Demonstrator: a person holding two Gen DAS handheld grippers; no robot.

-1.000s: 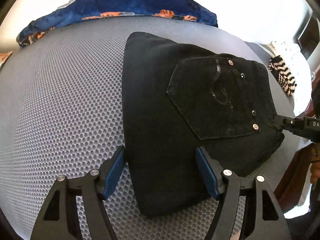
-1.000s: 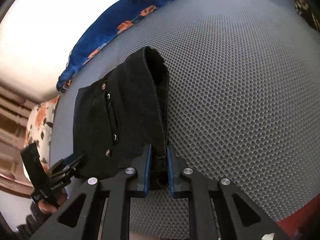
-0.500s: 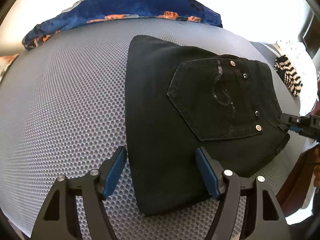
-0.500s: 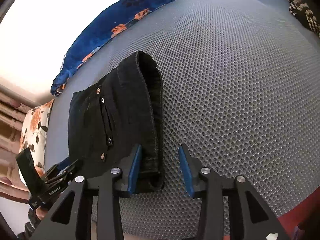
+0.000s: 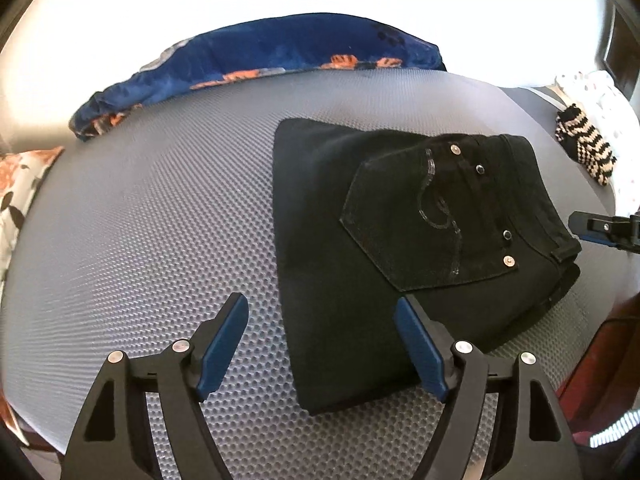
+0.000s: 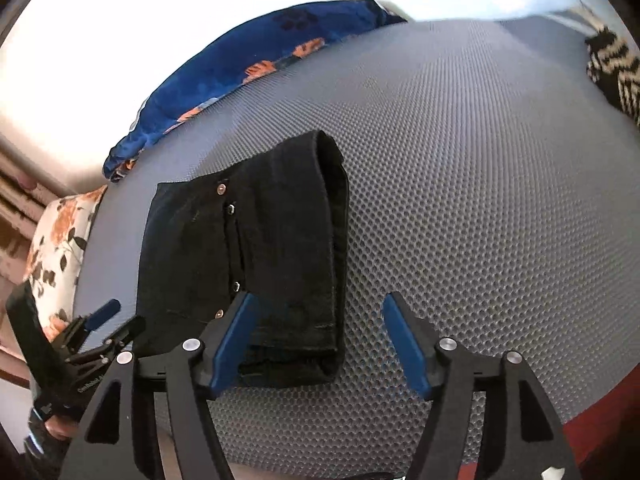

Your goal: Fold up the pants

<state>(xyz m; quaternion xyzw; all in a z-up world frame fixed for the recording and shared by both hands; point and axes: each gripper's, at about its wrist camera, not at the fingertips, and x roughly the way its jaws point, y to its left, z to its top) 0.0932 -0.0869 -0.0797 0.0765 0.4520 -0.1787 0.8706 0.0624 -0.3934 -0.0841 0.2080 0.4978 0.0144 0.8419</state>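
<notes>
The black pants (image 5: 384, 248) lie folded into a compact rectangle on the grey mesh mat (image 5: 160, 240), back pocket with rivets facing up. My left gripper (image 5: 320, 332) is open and empty, hovering over the near corner of the fold. My right gripper (image 6: 318, 332) is open and empty, just above the waistband end of the pants (image 6: 256, 248). The right gripper's tip (image 5: 600, 230) shows at the right edge of the left wrist view. The left gripper (image 6: 92, 332) shows at the lower left of the right wrist view.
A blue floral blanket (image 5: 256, 60) lies along the far edge of the mat. A striped black-and-cream garment (image 5: 584, 148) lies at the far right. A floral pillow (image 6: 60, 240) sits at the left. The mat's red-brown edge (image 6: 600, 412) is near.
My right gripper let go of the waistband edge, opened wide and drew back. My left gripper stayed open and pulled back a little. The pants lie still.
</notes>
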